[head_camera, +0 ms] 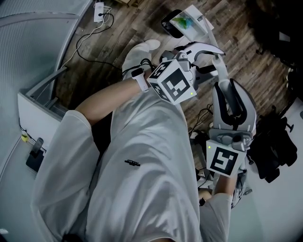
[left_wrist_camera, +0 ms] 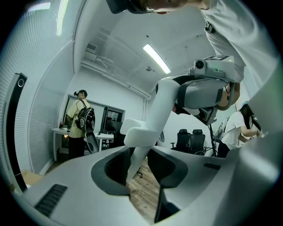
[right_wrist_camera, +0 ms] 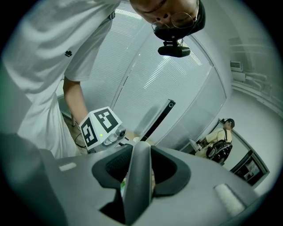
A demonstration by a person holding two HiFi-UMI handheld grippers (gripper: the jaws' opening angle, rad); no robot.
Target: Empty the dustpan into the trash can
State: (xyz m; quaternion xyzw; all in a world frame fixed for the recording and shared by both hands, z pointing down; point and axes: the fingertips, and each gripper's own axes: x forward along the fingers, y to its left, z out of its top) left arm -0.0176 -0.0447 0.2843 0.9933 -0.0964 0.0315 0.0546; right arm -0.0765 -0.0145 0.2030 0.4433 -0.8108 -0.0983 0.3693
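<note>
Clamping the white handle (head_camera: 219,71) in your right gripper (right_wrist_camera: 140,154) carries the load. Your left gripper (left_wrist_camera: 140,152) stands wide around it at 1 o'clock, likely only steadying. Probable dustpan (head_camera: 182,23) sits at 12 o'clock on the floor (head_camera: 118,28); trash can unseen.

A wooden floor (head_camera: 109,71) is being crossed by black cables (head_camera: 78,43) running from a white power strip (head_camera: 99,12); dark bags (head_camera: 272,146) are being kept at the right; two black office chairs (left_wrist_camera: 188,139) are being lit by a ceiling strip light (left_wrist_camera: 157,58); a backpack (left_wrist_camera: 86,118) is being worn by a standing person (left_wrist_camera: 78,103).
</note>
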